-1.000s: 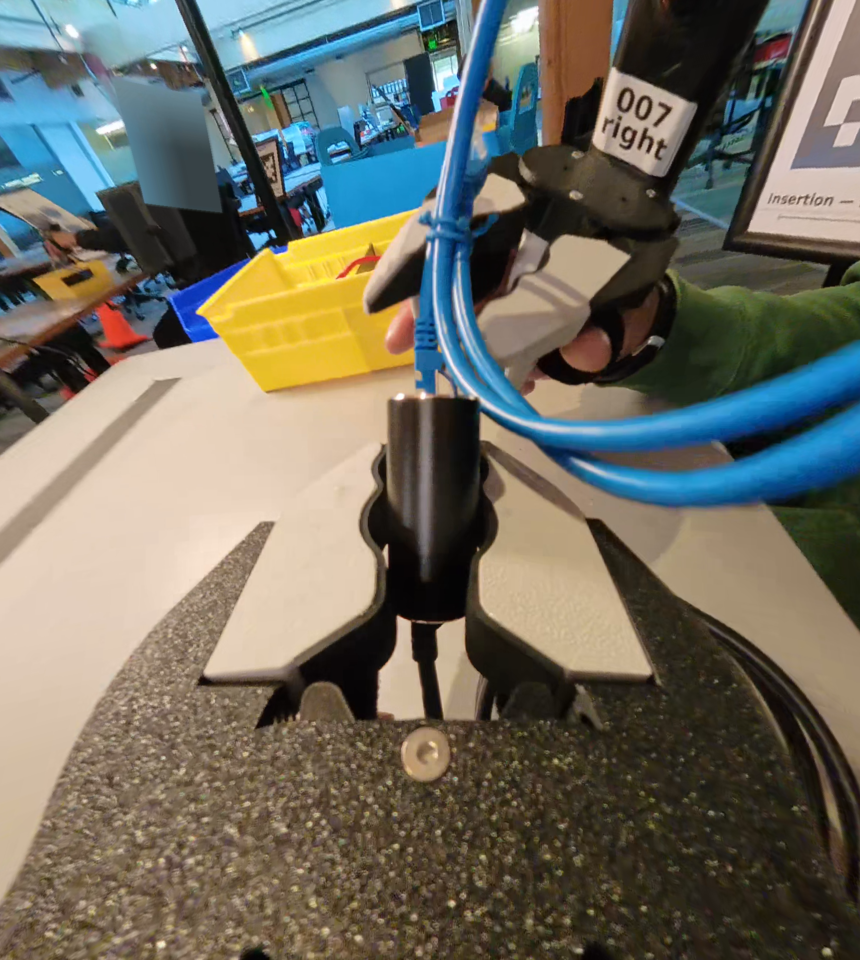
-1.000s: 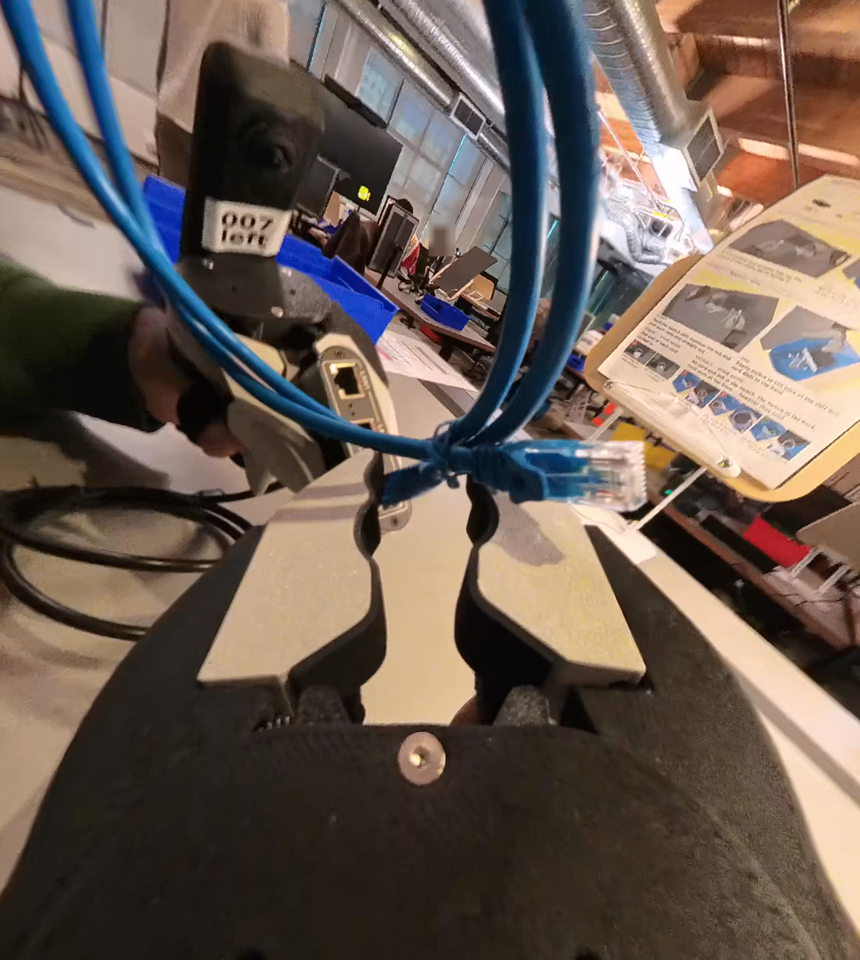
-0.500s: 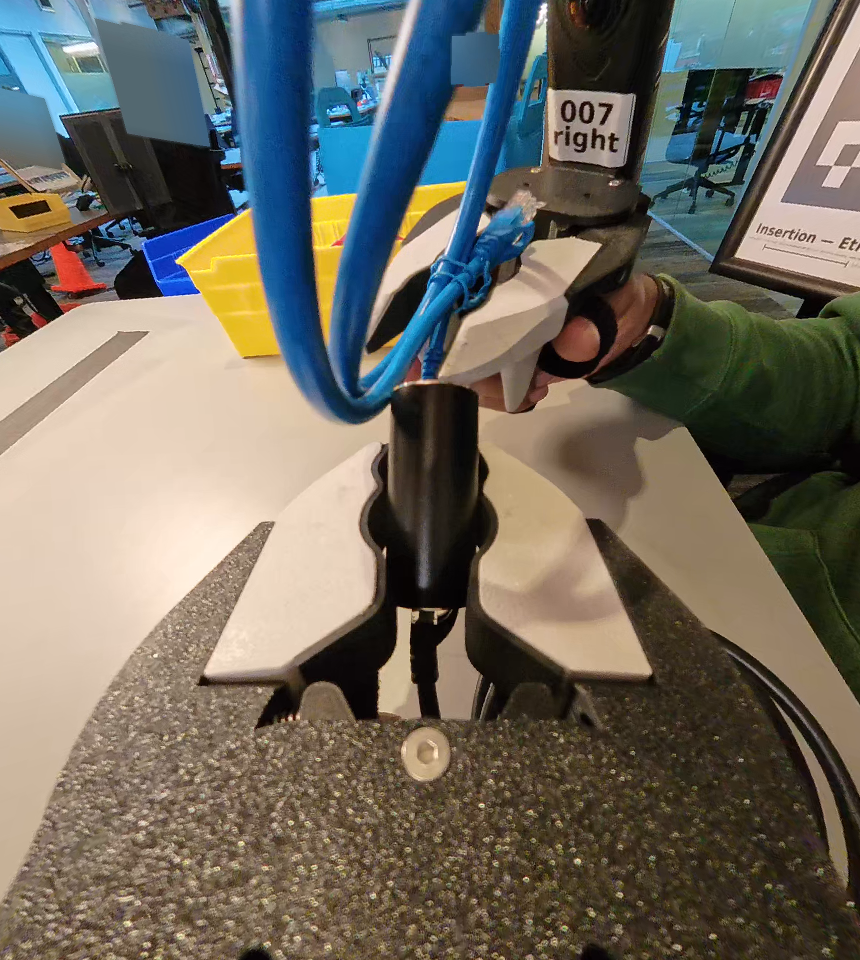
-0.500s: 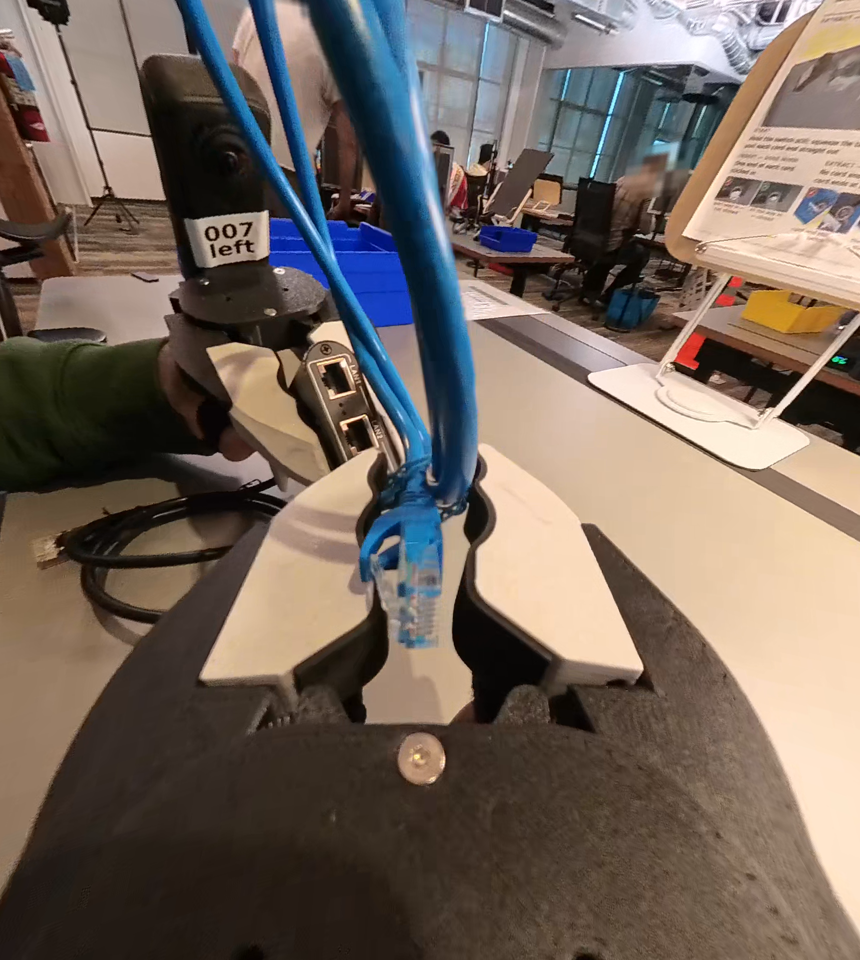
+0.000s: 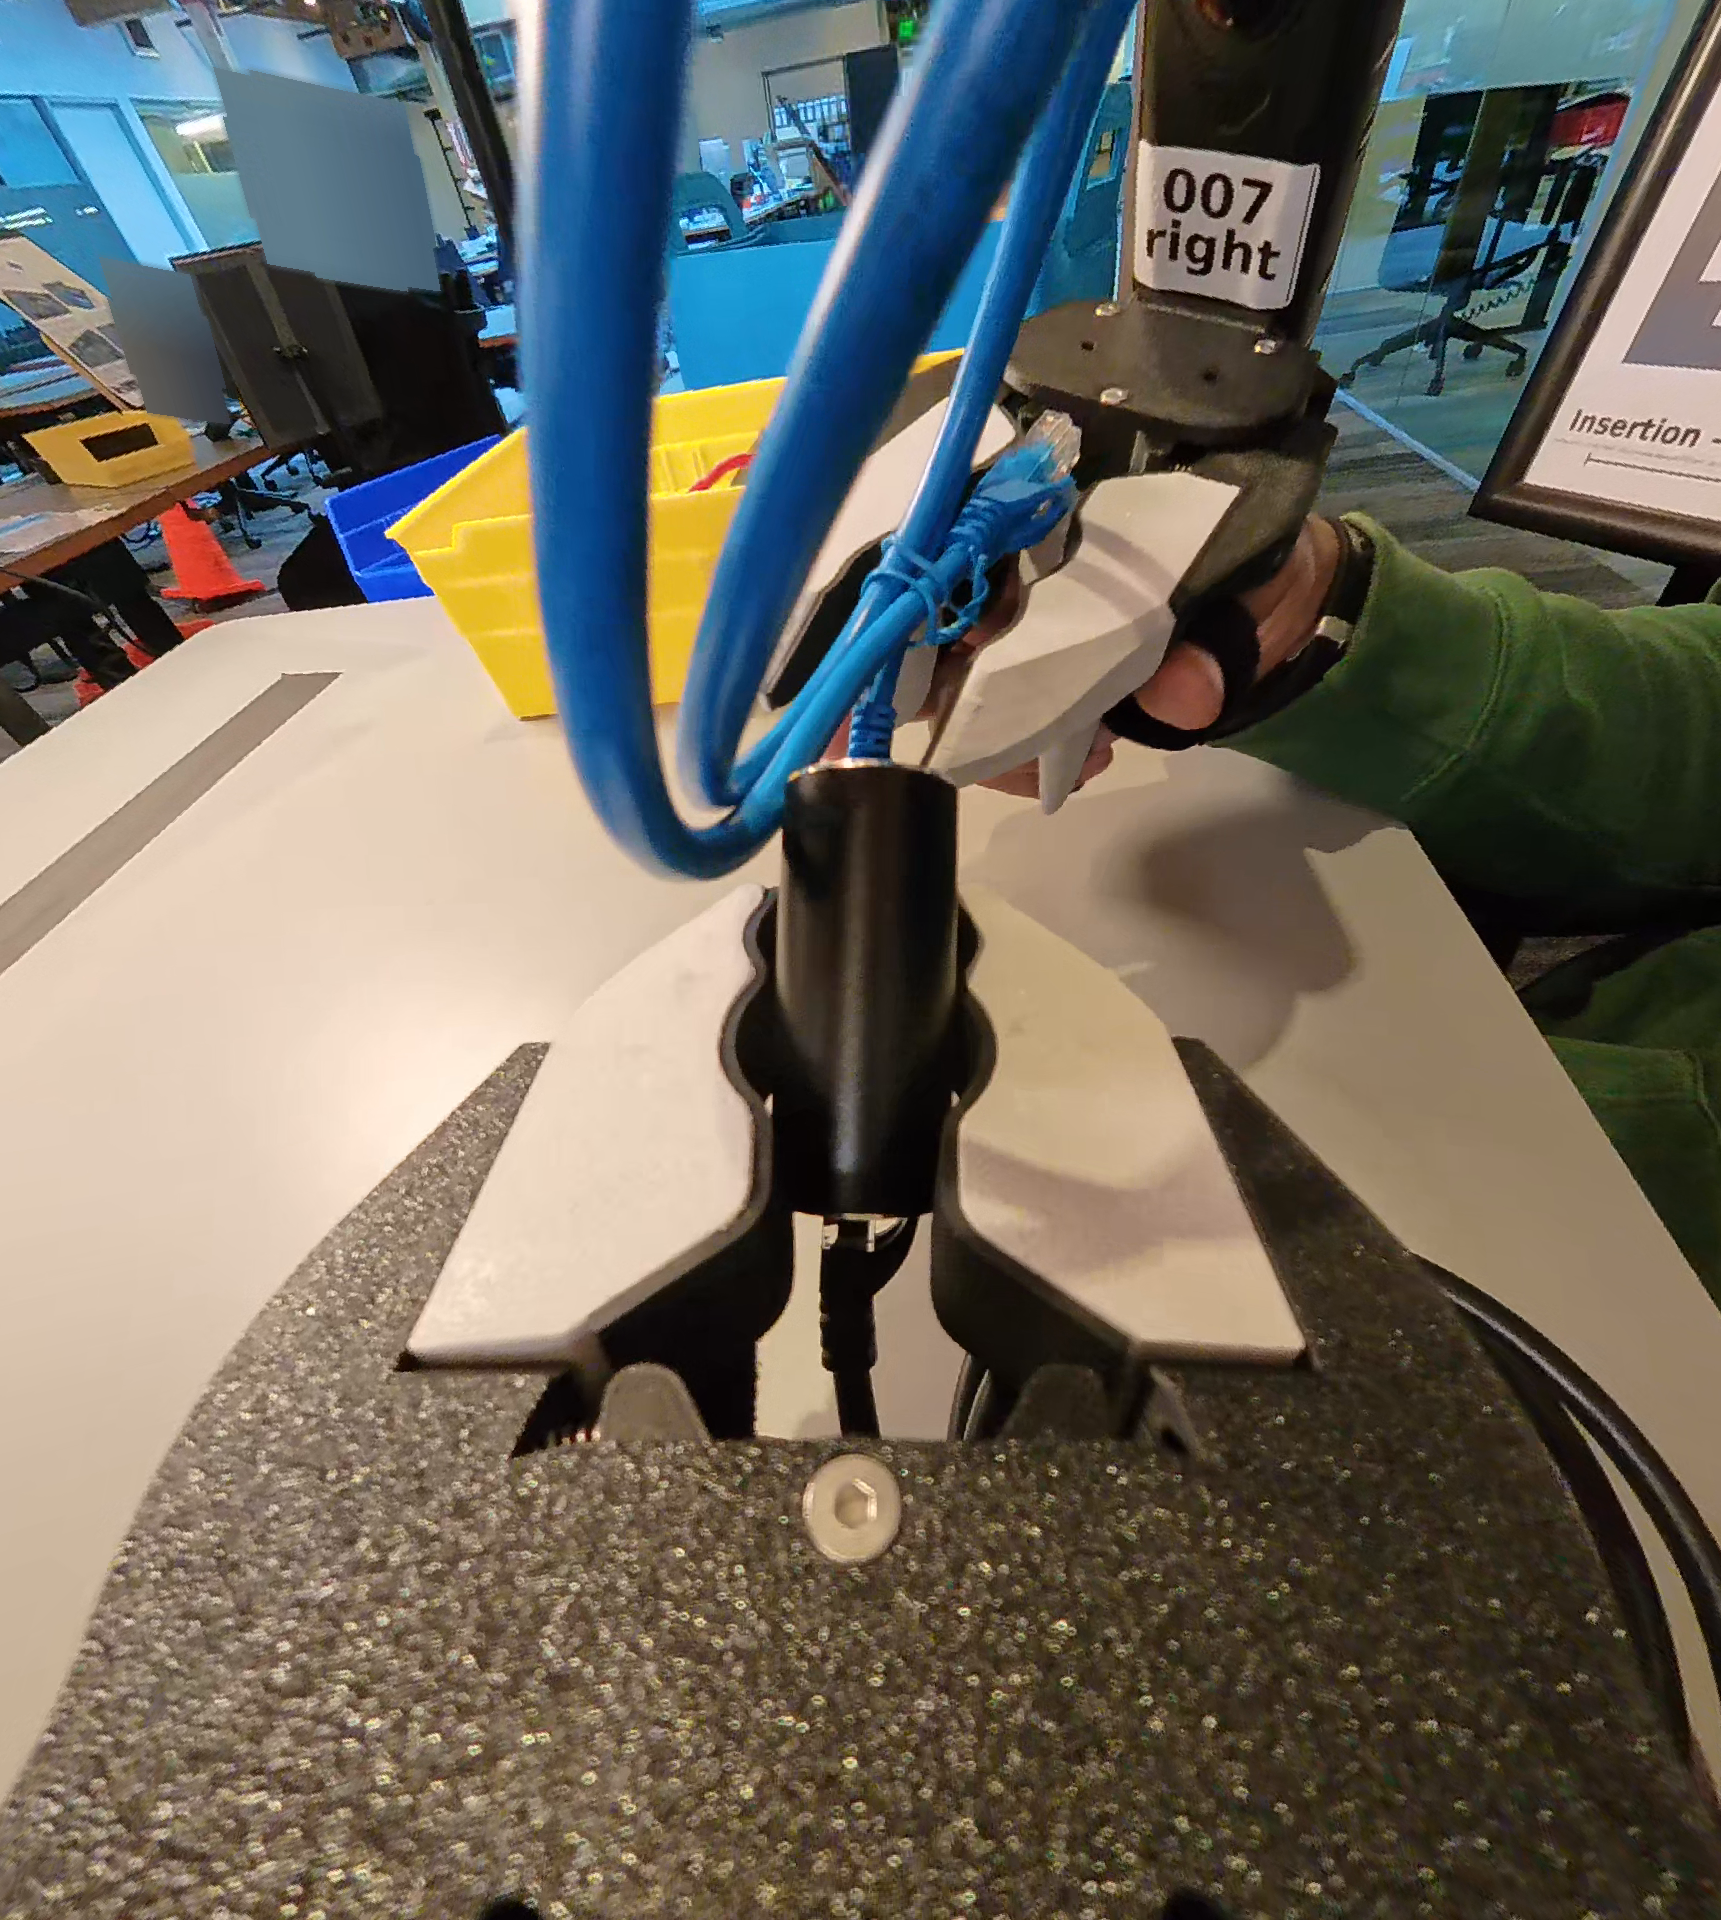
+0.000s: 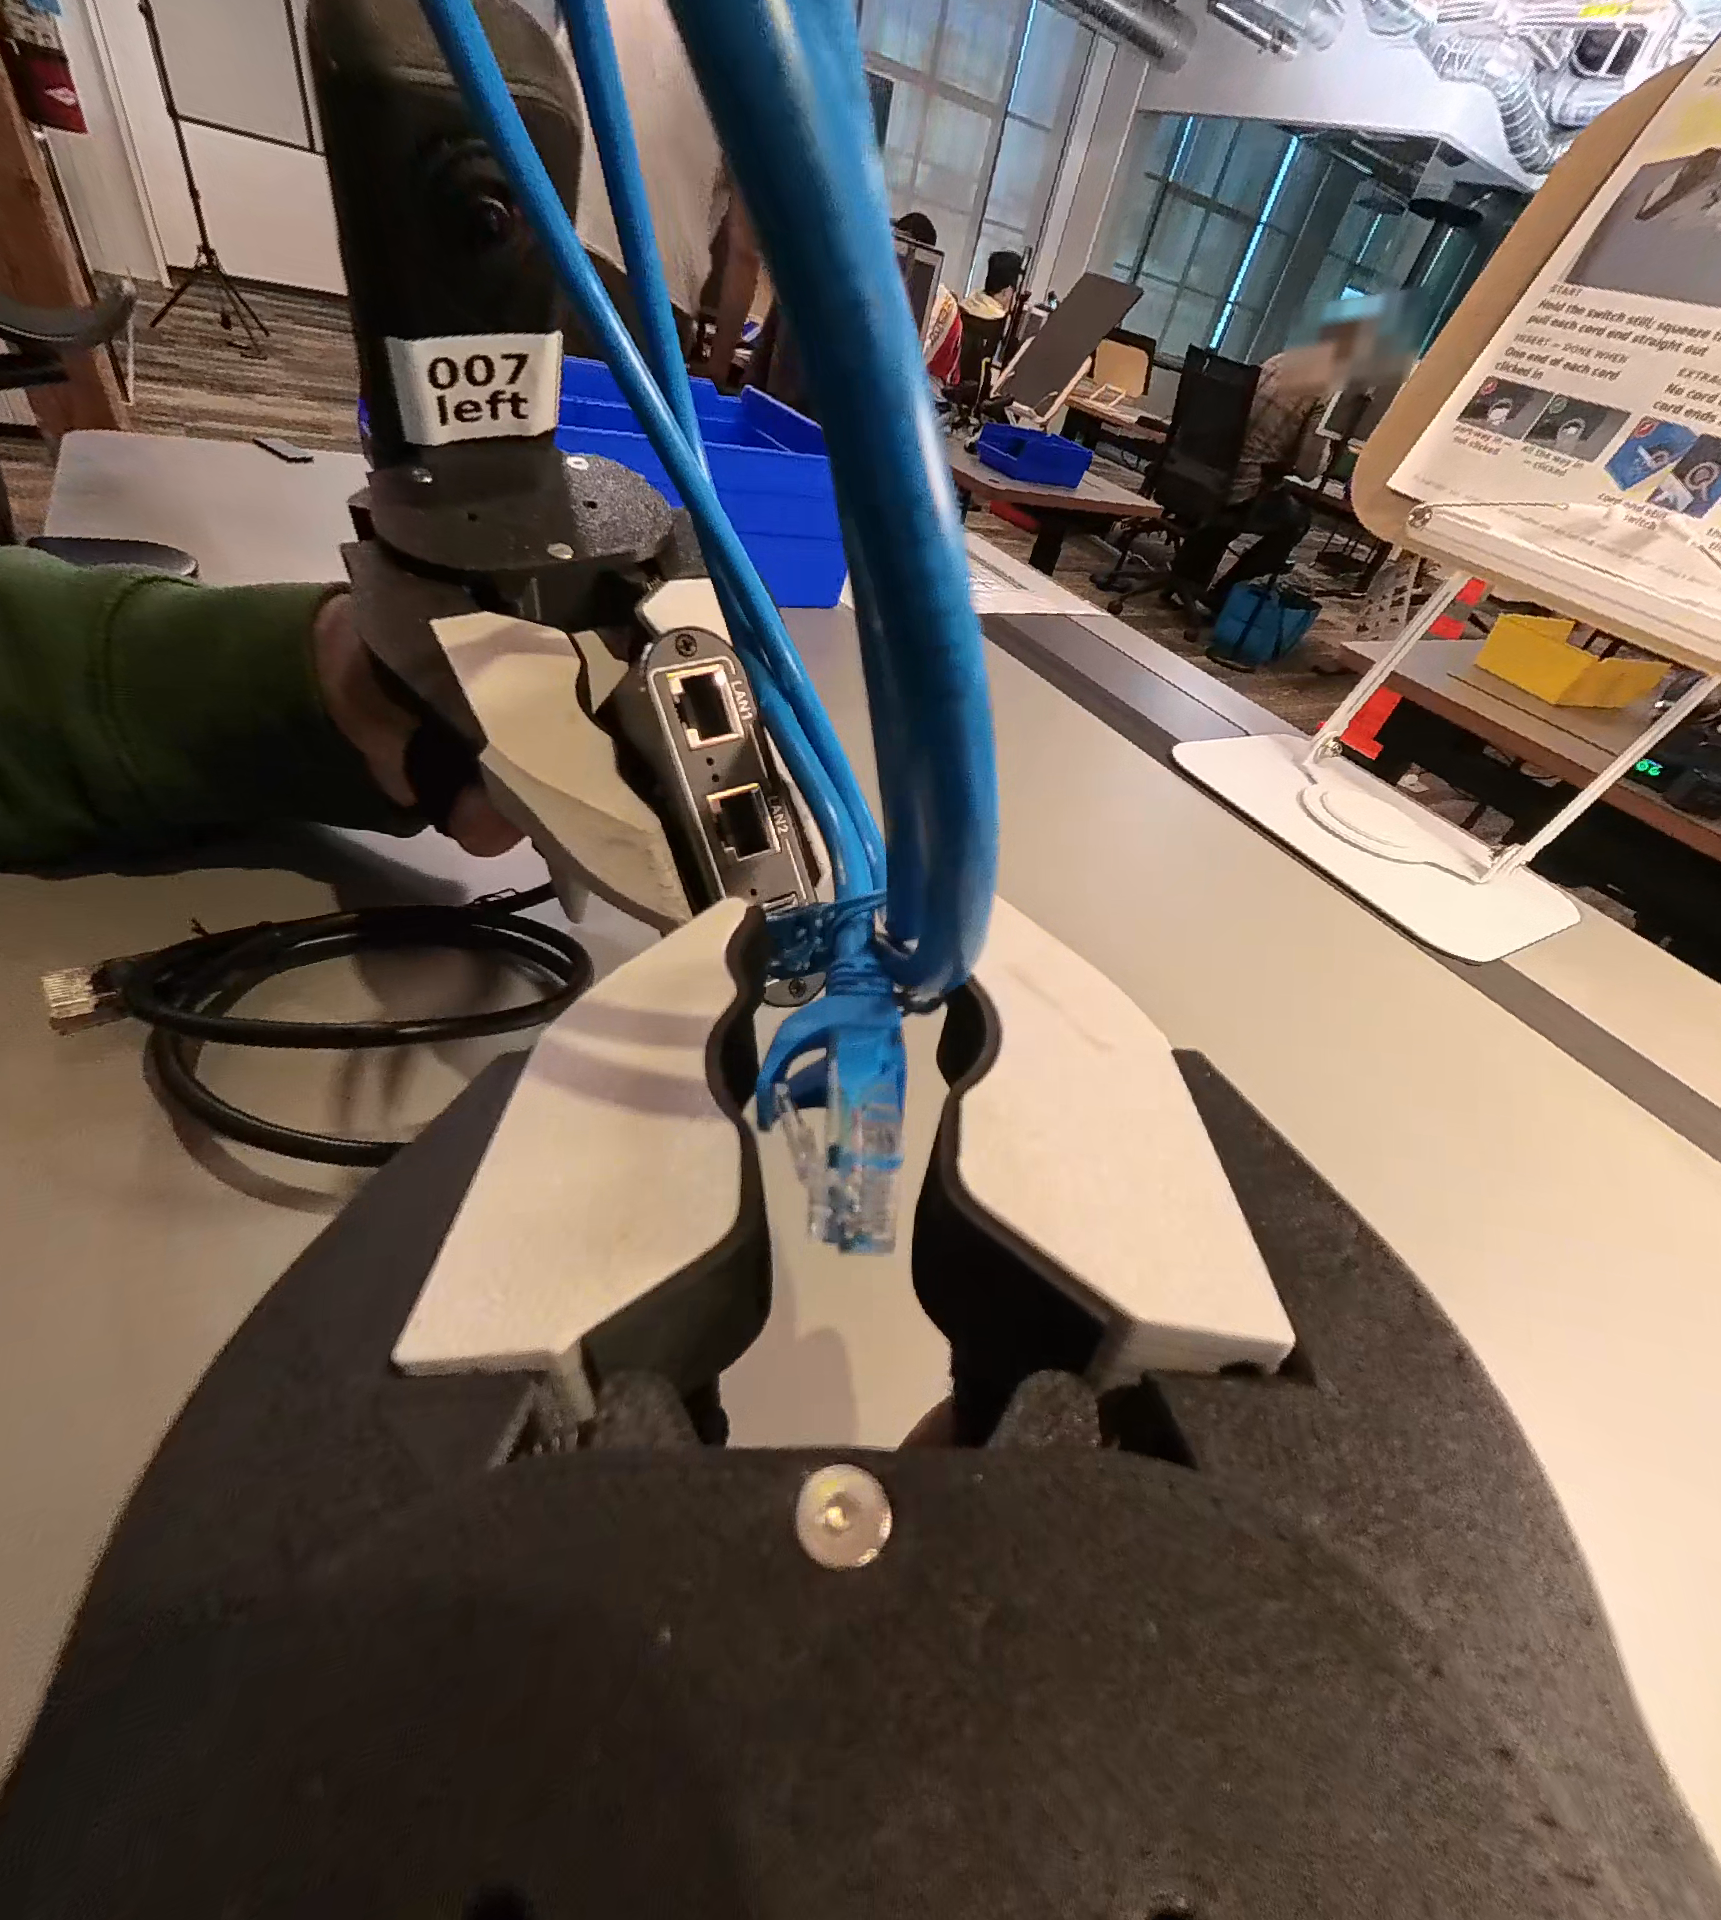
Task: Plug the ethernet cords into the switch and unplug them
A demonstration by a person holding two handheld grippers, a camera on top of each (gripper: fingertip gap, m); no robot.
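Since a second ago the right gripper (image 6: 840, 1049) has turned its blue cord (image 6: 929, 644) so the plug (image 6: 851, 1153) points back between its jaws, clamped on the bundle. Left gripper (image 5: 861, 997) grips the switch (image 5: 866, 997) — 2 visible ports empty, black cable (image 6: 336, 1039) loose on the tabletop (image 6: 1355, 1247) — little done, by the look of it.

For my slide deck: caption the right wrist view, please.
Right gripper clamps a bundled blue cord, plug dangling, facing the switch held by the left gripper.
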